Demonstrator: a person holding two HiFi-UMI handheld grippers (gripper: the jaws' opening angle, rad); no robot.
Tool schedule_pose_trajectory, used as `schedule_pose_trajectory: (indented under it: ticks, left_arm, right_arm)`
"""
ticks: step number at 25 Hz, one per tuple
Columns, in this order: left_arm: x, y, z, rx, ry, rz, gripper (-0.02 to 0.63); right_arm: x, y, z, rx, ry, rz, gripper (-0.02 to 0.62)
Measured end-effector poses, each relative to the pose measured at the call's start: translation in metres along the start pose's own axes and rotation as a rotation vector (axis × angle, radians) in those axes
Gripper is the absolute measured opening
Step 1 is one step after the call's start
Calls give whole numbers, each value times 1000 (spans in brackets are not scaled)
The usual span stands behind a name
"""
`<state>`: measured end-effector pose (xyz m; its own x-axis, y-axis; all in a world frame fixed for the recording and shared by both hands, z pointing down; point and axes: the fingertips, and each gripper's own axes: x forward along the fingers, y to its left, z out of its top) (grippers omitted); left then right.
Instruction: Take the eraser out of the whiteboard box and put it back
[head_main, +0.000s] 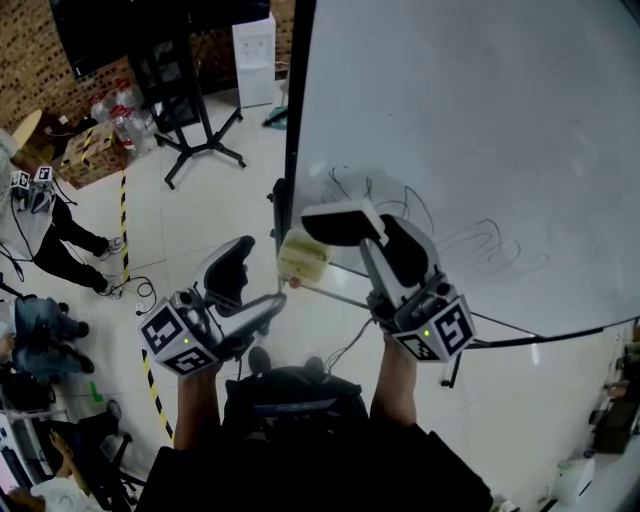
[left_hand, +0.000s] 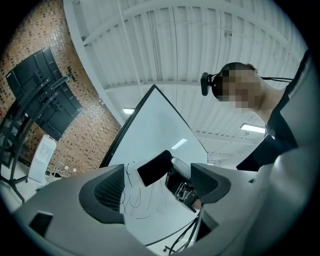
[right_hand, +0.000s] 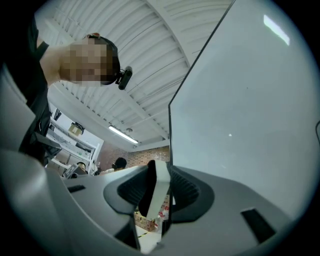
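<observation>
With the right gripper (right_hand: 159, 192) clamped on the eraser (head_main: 335, 224) just above the box (head_main: 303, 257), and the left gripper (left_hand: 159, 187) apart and empty, the person should square it over the opening, then lower slowly.

We find the whiteboard (head_main: 480, 150) filling 12 to 3 o'clock. The eraser (head_main: 335, 225) sits between the right gripper's (head_main: 372, 232) jaws, before the board, at 1 o'clock of the box (head_main: 303, 258). The left gripper (head_main: 243, 297) lies at the box's 8 o'clock, apart from it.
</observation>
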<state>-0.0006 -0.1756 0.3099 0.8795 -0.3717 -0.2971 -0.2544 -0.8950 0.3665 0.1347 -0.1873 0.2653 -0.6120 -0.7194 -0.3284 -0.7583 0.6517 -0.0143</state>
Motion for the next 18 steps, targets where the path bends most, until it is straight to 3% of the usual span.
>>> schedule_pose_trajectory:
  ticks: [18]
  left_arm:
    - [11,-24,22,60,-36,-50,414]
  right_arm:
    - [-4,14,59,-17,-158,33,152]
